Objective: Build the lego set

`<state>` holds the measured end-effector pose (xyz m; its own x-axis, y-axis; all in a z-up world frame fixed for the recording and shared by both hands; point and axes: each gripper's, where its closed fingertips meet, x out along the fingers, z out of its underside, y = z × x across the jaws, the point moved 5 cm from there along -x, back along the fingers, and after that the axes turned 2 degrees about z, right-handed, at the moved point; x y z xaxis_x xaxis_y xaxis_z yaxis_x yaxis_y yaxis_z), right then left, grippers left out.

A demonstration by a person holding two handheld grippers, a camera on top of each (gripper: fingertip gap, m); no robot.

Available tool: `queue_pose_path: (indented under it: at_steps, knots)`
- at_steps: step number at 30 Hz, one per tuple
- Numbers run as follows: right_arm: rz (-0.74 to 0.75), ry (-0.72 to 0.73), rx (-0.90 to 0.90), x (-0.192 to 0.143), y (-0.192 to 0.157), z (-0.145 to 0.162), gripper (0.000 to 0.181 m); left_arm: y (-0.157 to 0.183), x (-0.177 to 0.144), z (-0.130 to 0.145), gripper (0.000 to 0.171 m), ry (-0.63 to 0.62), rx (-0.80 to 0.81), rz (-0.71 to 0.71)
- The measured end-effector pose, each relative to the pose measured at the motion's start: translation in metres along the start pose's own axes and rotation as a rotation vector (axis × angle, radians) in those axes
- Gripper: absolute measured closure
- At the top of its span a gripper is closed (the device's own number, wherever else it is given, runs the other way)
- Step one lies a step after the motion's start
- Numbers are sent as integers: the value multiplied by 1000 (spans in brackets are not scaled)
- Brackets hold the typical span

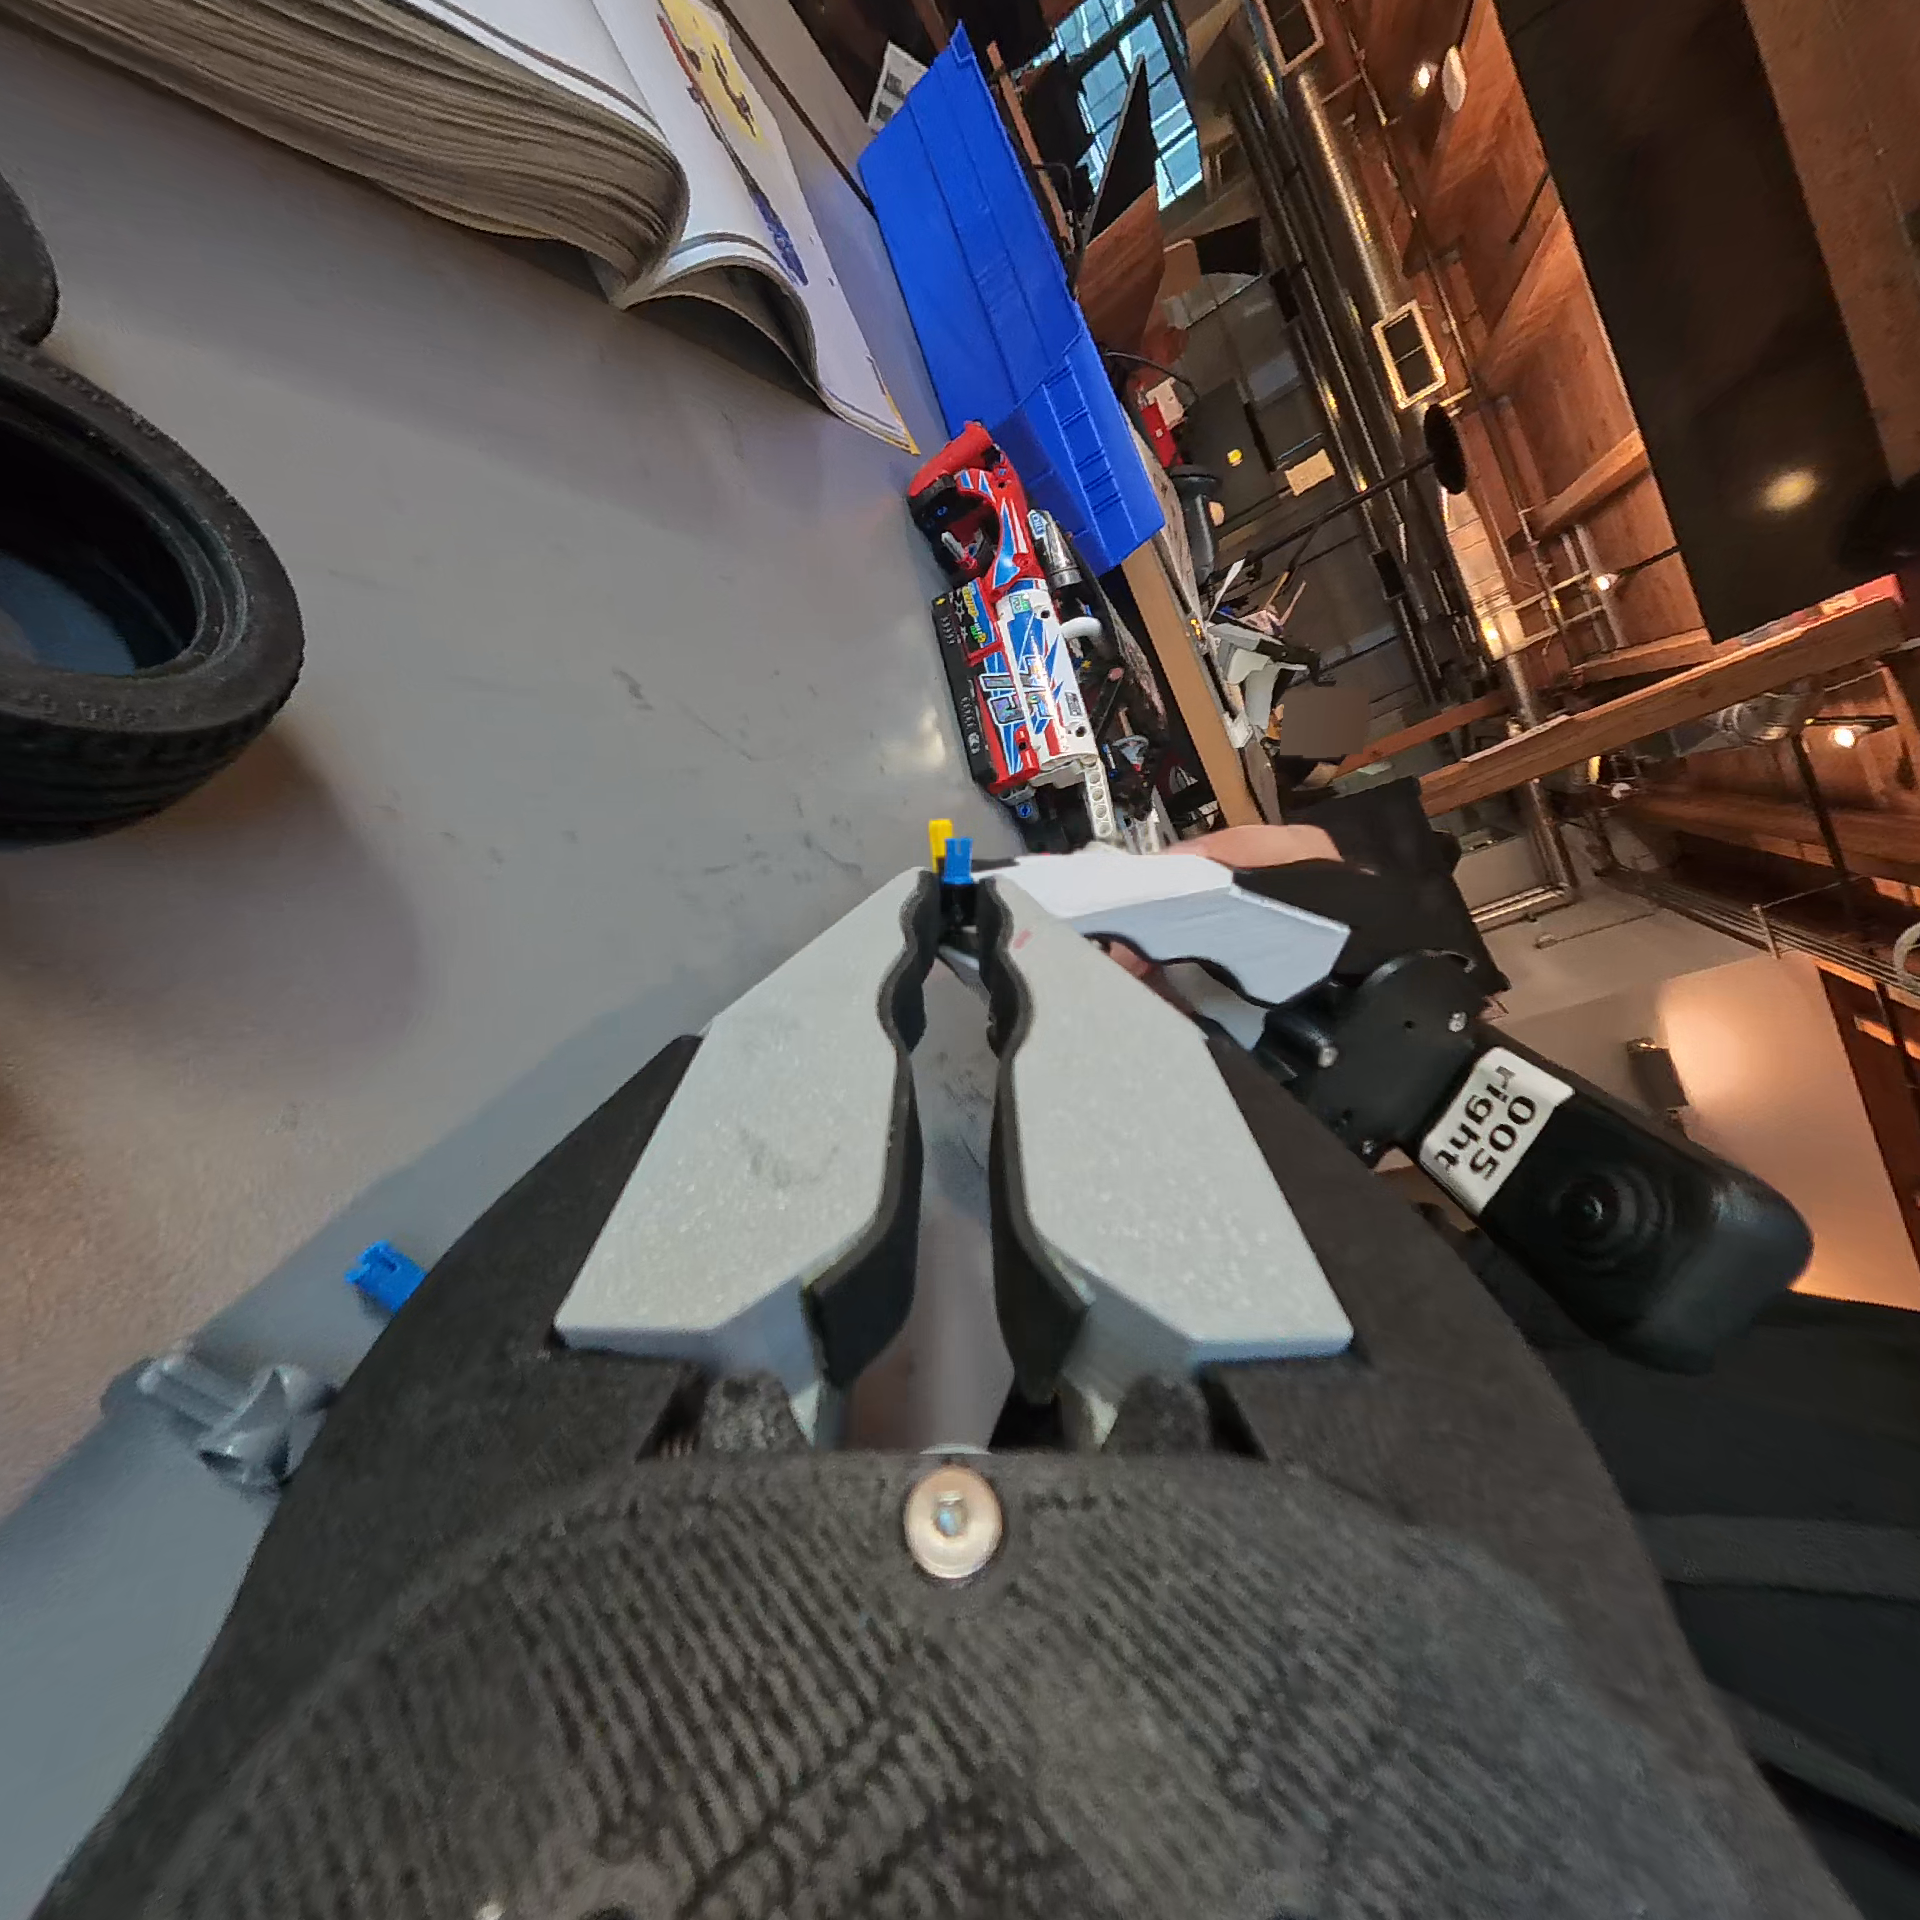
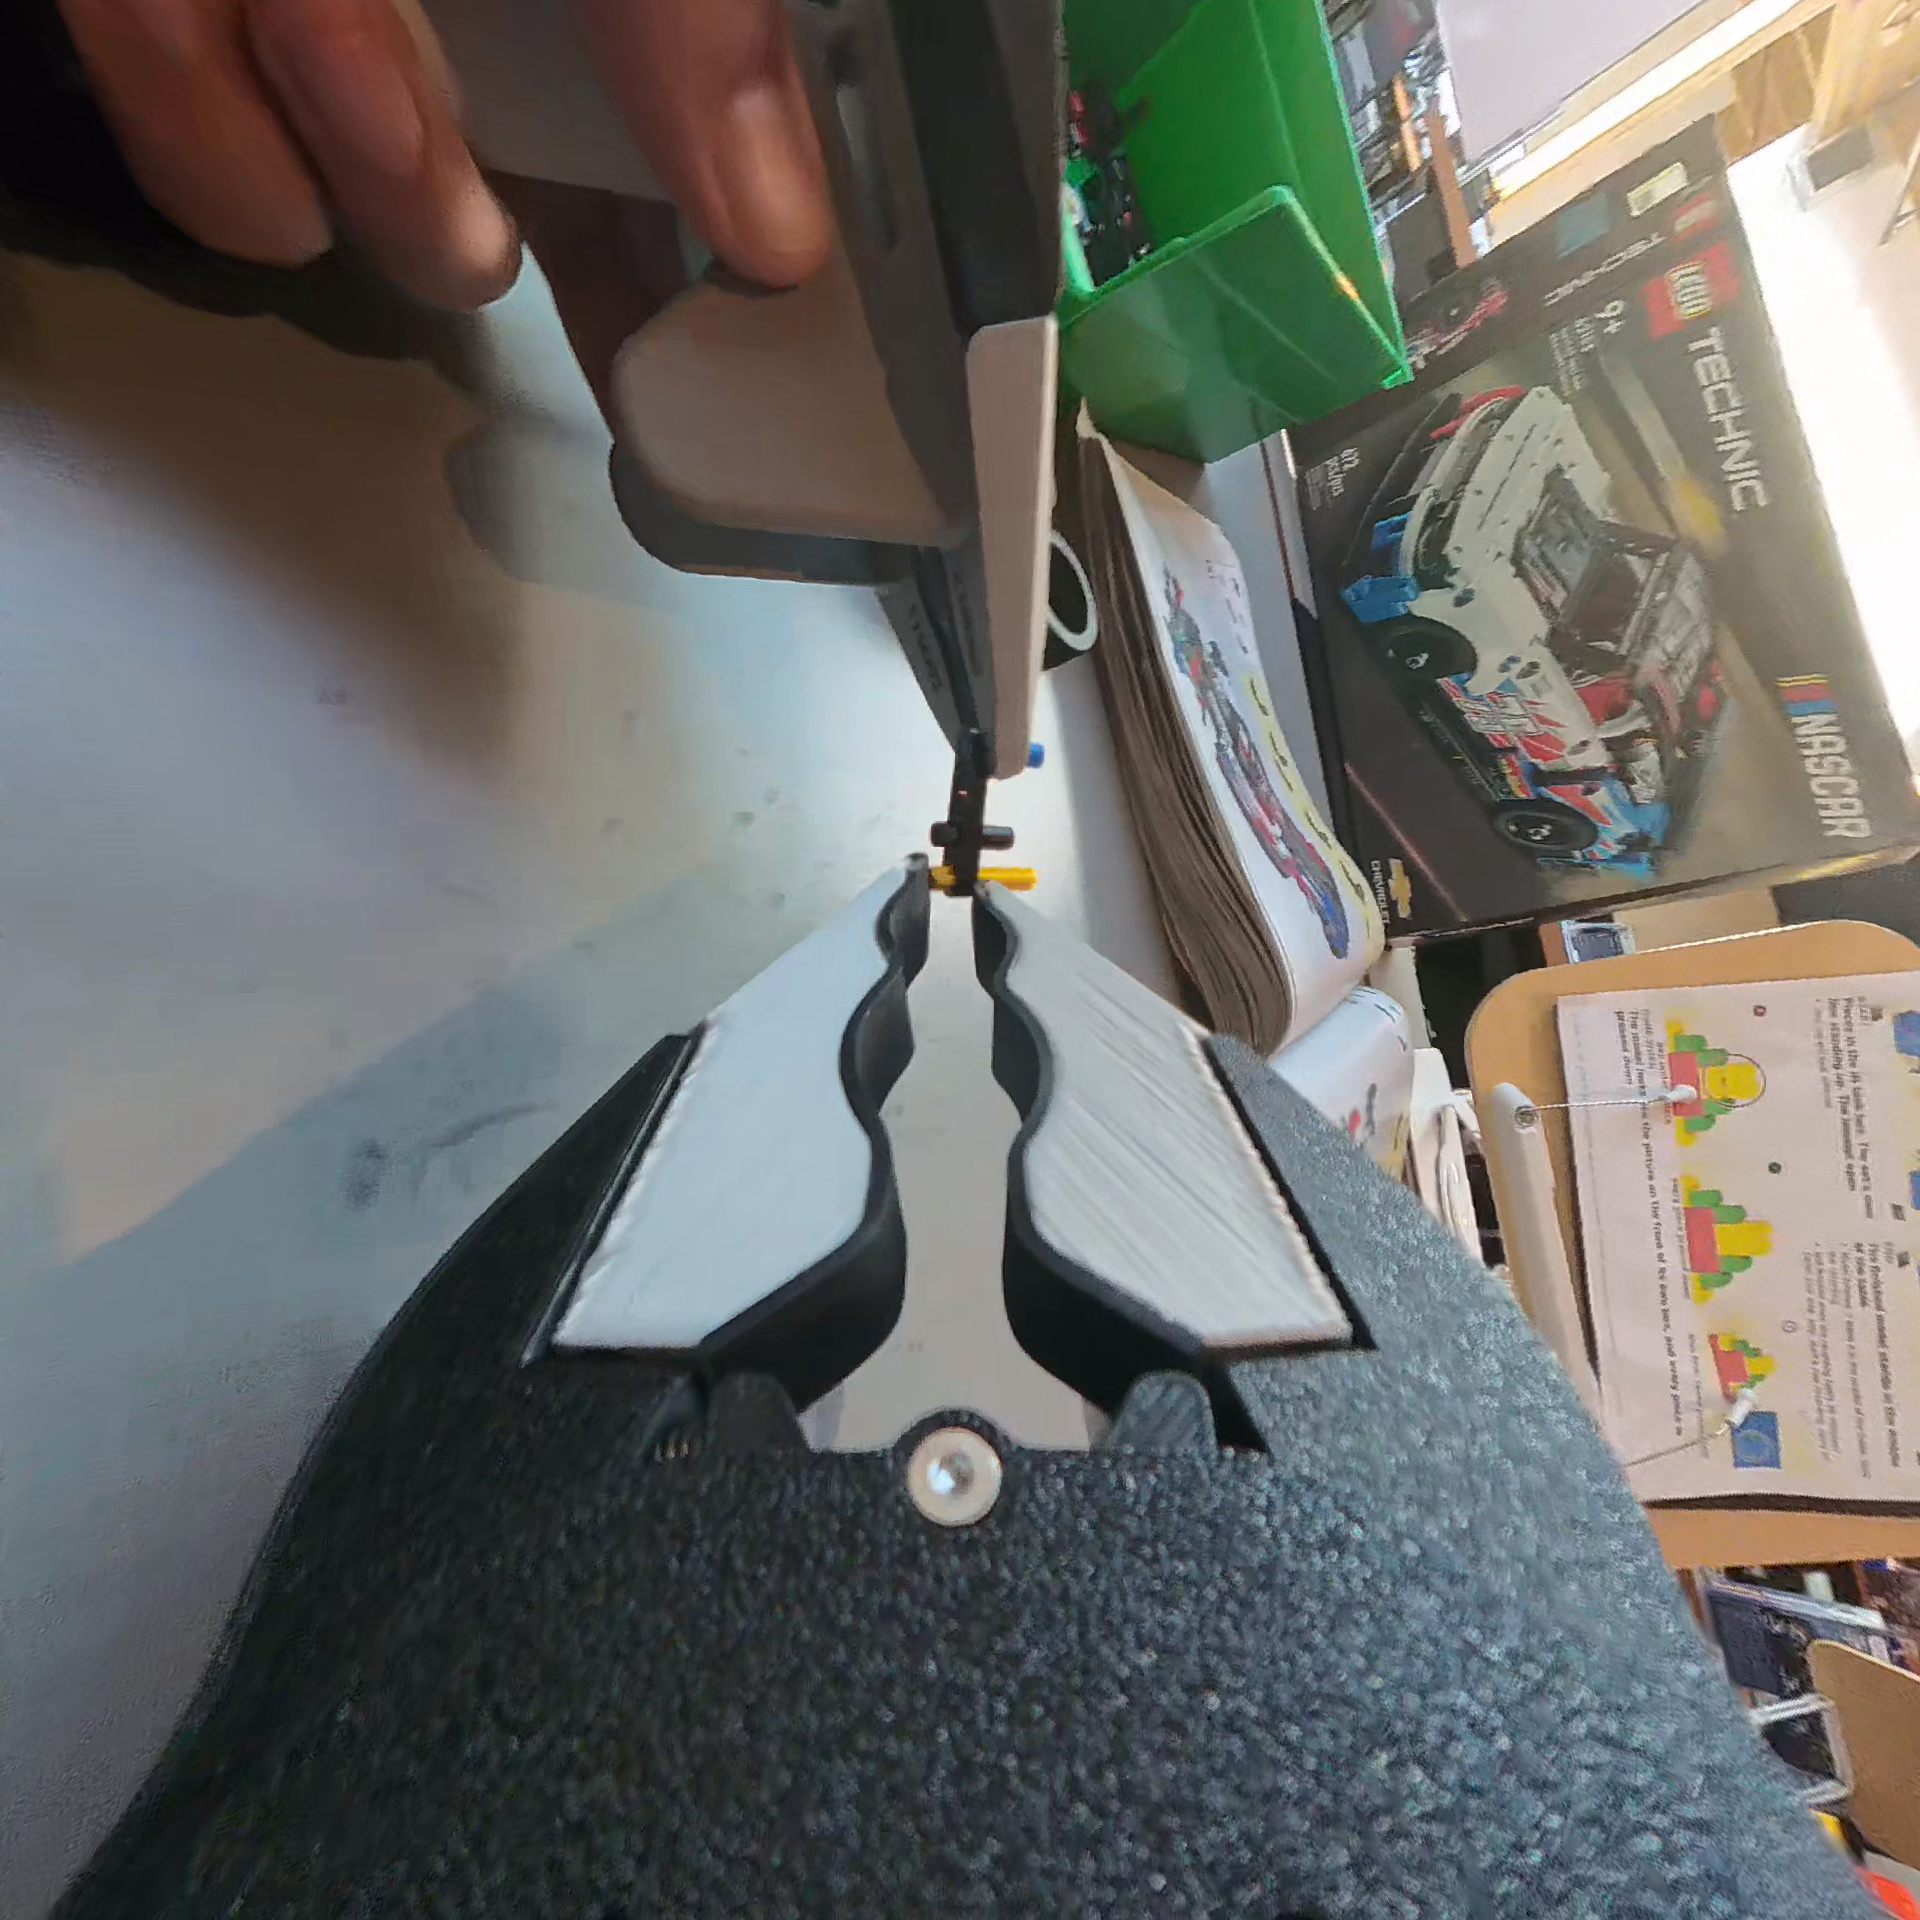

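Note:
In the left wrist view my left gripper [image 1: 951, 896] is shut on a small black Technic piece [image 2: 971, 805]. A blue pin [image 1: 959, 858] and a yellow pin [image 1: 939, 833] stick out past its tips. In the right wrist view the left gripper [image 2: 977, 727] comes down from above, held by a person's hand [image 2: 416, 135], and the black piece hangs from its tips. My right gripper [image 2: 948, 888] is closed to a narrow gap at the yellow pin [image 2: 1006, 876], which crosses the black piece's lower end. The right gripper's finger [image 1: 1143, 904] reaches in from the right.
A partly built red, white and blue car [image 1: 1003, 634], a blue bin [image 1: 997, 291], an open instruction book [image 1: 499, 135] and black tyres [image 1: 114, 644] are on the grey table. A loose blue pin [image 1: 382, 1274] lies near. A green bin [image 2: 1236, 301] and the set box [image 2: 1600, 644] stand behind. My left and right fingertips are right by each other.

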<state>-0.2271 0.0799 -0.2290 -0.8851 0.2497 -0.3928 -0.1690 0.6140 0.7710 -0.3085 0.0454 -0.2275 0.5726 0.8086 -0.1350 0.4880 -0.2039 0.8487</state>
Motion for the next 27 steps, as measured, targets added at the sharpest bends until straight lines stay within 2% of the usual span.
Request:
queue_pose_path:
  at_steps: [2, 4, 6, 8, 10, 12, 16, 18, 19, 22, 24, 27]
  knots:
    - [-38, -11, -34, 3, -10, -2, 176, 2, 1, 1, 167, -12, 22, -5]
    - [-100, 53, -8, 5, -24, -15, 181, 8, 9, 10, 171, -69, 32, 29]
    - [-79, 72, 15, 9, -28, -23, 181, 12, 17, 19, 171, -113, 51, 16]
    - [-142, 49, 122, 12, -29, -15, 181, 8, 13, 15, 171, -96, 36, 7]
    - [-104, -37, 153, 13, -20, 2, 181, 1, 4, 6, 171, -62, -10, 17]
    - [-161, -104, 166, 14, -23, 12, 181, -4, -5, -4, 171, -41, -39, 42]
    - [-122, -103, 147, 10, -21, 15, 181, 14, -27, -4, 171, -95, -13, 138]
    - [-101, -104, 132, 10, -21, 15, 181, 22, -50, -8, 170, -159, 107, 67]
    - [-88, -107, 129, 11, -20, 15, 181, 21, -60, -11, 153, -192, 162, -4]
    - [-54, -99, 128, 14, -17, 13, 181, 7, -82, -22, 144, -255, 401, -275]
    - [-34, -82, 121, 15, -15, 10, 181, -2, -85, -26, 139, -334, 536, -432]
    - [-11, -74, 110, 15, -14, 9, 181, -9, -72, -33, 142, -401, 657, -521]
